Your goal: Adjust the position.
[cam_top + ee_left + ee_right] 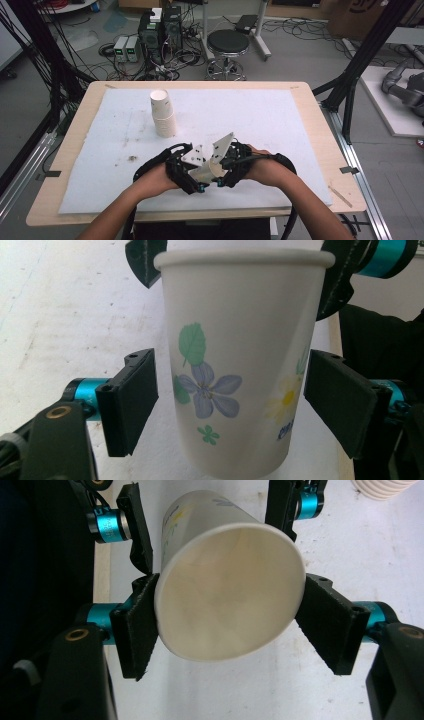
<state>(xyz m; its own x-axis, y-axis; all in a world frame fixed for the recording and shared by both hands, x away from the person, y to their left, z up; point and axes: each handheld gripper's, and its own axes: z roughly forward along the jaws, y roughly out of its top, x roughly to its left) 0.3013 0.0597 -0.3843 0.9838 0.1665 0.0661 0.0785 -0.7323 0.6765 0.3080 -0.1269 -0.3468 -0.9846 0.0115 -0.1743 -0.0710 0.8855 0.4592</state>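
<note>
**Cup handed between two claws, near-centre of table**

A paper cup [240, 365] w/ flower print is held off the table [310, 115] btwn both hands, near edge, centre. The right claw [227, 630] is closed on the cup at its rim end: in the right gripper view both pads are pressed against the mouth's sides, which look slightly squeezed. The left claw [240, 405] is placed around the cup's lower body, jaws partly open; in the left gripper view a gap is seen each side, esp. at the right pad, so no contact is made yet.

Key relation: the cup's long axis is laid roughly level, left–right across the near table, mouth twd the right hand, base twd the left. The cup body is thus centred btwn the left jaws already, so only closing appears needed, no re-aim. The left claw is judged the one to take over; the grip should land below the rim pads of the right claw, seen at the top of the left gripper view.

A stack of cups [162, 115] stands upright, far-left of the hands, well apart.
</note>
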